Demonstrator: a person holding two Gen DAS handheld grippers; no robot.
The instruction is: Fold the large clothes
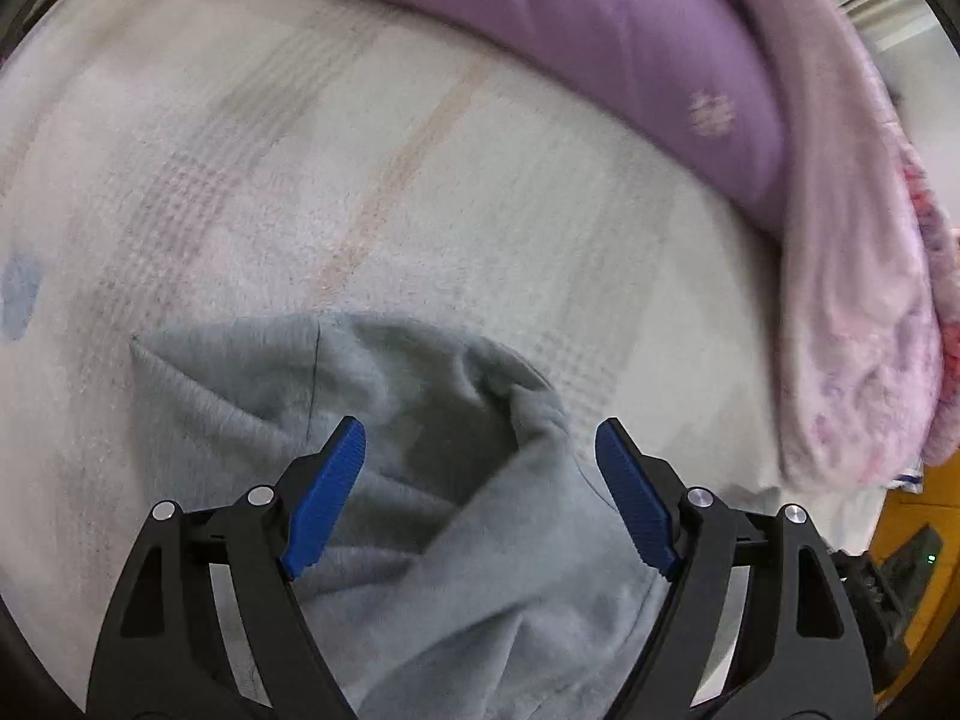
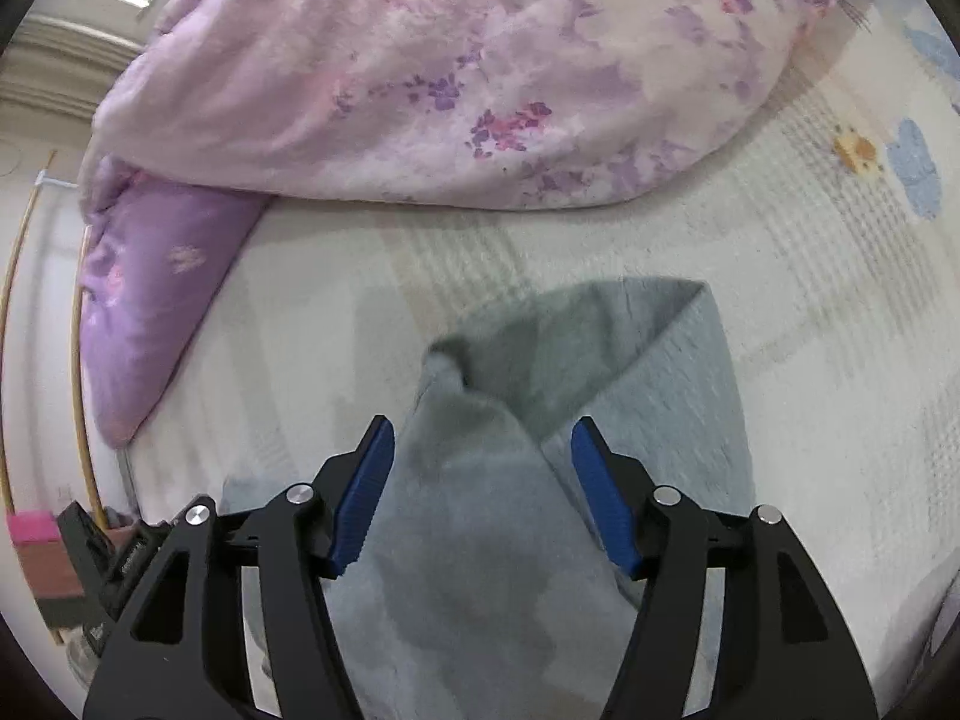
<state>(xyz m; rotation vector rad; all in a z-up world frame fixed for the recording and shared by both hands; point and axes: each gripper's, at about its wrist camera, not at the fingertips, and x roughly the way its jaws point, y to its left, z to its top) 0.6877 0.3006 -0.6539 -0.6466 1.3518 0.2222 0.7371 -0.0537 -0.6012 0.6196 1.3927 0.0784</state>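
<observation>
A pale grey-blue fleece garment (image 1: 420, 420) lies bunched on the bed, with folds and a dark hollow in its middle. My left gripper (image 1: 480, 438) is open, its blue pads (image 1: 327, 498) spread above the cloth, holding nothing. In the right wrist view the same garment (image 2: 648, 372) lies under my right gripper (image 2: 483, 435), which is open too, with a raised ridge of cloth running between its blue pads (image 2: 600, 498). Whether the pads touch the cloth I cannot tell.
The bed has a pale patterned blanket (image 1: 420, 180). A purple pillow (image 1: 600, 30) and a pink floral duvet (image 2: 450, 72) lie along its far side. A yellow object (image 1: 912, 540) stands past the bed edge at right; a pink and brown box (image 2: 42, 558) shows at lower left.
</observation>
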